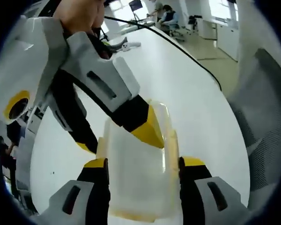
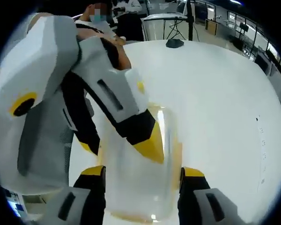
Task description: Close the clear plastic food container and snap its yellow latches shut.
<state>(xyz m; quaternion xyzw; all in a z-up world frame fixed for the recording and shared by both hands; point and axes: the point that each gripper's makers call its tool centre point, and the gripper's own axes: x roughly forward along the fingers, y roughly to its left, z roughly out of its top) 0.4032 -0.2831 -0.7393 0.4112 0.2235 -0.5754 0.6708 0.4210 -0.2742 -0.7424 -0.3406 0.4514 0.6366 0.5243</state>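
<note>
The clear plastic food container [image 1: 140,173] is lying on the white table [image 1: 196,98], long axis running 6 to 12 o'clock in both views. The left gripper [image 1: 143,164] is straddling it, jaws parted and pressing its sides. The right gripper [image 2: 141,172] is doing likewise from the opposite end, descending from 10 o'clock in the left gripper view. A yellow latch [image 1: 171,145] is sitting along the 3 o'clock edge.

Both grippers look the same. The left gripper [image 1: 143,168] and the right gripper [image 2: 143,176] have white and grey bodies, black jaws with yellow tips, and a round yellow ring.
</note>
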